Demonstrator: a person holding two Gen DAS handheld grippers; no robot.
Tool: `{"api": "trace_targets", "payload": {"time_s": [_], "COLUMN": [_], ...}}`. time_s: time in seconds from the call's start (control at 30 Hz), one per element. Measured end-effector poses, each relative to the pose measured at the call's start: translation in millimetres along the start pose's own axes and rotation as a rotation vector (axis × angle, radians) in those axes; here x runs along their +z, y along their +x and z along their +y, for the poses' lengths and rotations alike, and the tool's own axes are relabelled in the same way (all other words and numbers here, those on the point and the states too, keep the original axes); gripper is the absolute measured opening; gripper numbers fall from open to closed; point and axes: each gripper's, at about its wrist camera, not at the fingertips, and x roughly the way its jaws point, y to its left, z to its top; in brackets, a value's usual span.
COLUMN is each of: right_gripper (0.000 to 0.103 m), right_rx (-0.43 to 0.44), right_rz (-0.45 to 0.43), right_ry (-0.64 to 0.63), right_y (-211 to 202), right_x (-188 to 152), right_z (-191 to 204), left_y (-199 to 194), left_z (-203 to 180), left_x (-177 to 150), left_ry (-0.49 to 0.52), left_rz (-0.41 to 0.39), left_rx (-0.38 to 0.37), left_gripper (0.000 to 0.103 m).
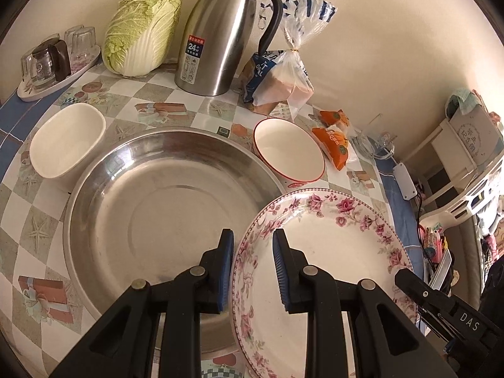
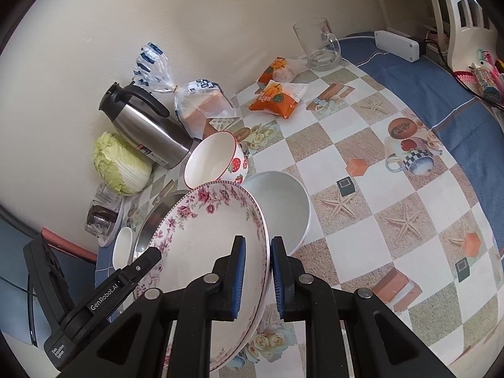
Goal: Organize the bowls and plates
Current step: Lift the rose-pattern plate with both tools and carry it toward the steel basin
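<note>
Both grippers, left (image 1: 253, 271) and right (image 2: 255, 278), clamp the floral plate's (image 1: 330, 252) opposite rims.

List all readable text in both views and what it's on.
"24": red-and-dark label on the steel thermos; the smaller print is too small to read.
"DAS": right tool.
"GenRobot.AI": left tool.
Bread bag, orange snack packets and grey box: print unreadable.

Counted: one floral plate (image 1: 330, 252); three bowls (image 1: 67, 140) (image 1: 288, 152) (image 2: 283, 211); one steel basin (image 1: 163, 211); one flask (image 1: 220, 37); one cabbage (image 1: 141, 28); two orange packets (image 2: 274, 99).
</note>
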Motion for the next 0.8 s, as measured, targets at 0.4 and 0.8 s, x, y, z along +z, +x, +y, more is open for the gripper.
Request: {"api": "trace_targets", "payload": {"time_s": [0.4, 0.8], "right_gripper": [0.018, 0.018], "right_rx": [0.017, 0.061], "right_rz": [0.008, 0.035], "right_ry": [-0.021, -0.042], "right_y": [30, 62], "right_x": [18, 12], "right_z": [18, 43], "left_y": [16, 9], "left_z": [21, 63], "left_x": [28, 42], "left_ry": [-0.058, -0.126], "left_rz": [-0.027, -0.047], "left_rx": [0.005, 0.015], "left_gripper": [0.026, 0.026]}}
